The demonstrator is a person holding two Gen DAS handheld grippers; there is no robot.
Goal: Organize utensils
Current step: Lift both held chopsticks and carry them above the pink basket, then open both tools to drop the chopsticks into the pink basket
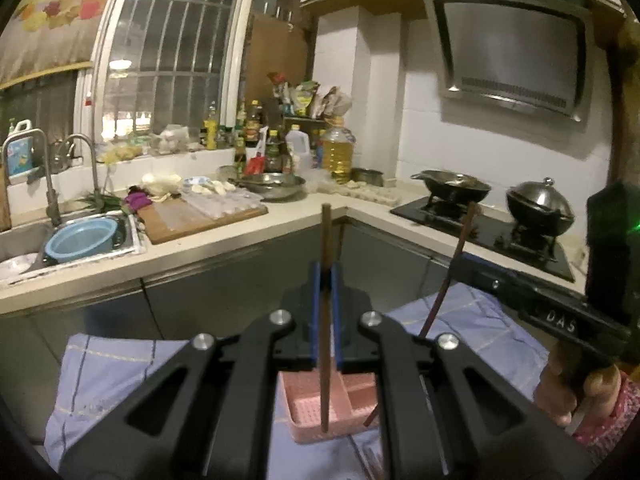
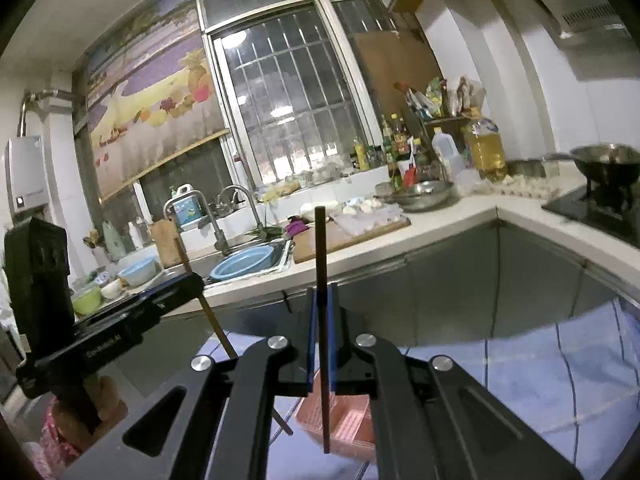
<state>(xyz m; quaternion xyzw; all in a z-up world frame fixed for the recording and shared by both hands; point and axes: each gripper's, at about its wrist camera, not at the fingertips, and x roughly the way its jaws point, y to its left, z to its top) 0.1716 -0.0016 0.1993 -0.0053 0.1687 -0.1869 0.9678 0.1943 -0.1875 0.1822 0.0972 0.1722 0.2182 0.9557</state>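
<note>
Each tool is clamping one chopstick upright above the pink basket (image 1: 304, 408): left tool (image 1: 327, 280) gripping a brown chopstick (image 1: 326, 320), right tool (image 2: 322, 300) a dark chopstick (image 2: 322, 320) (probably poised for dropping in).

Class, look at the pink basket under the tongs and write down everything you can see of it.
The pink basket looks like plastic, a low open-topped tray with a fine perforated floor and walls. A divider splits it into at least two compartments. It sits upright on a blue checked cloth, below both tongs and partly hidden by them. The visible compartments seem empty. The chopstick held in the left tongs overlaps it in the picture; whether its tip touches the basket cannot be told.
</note>
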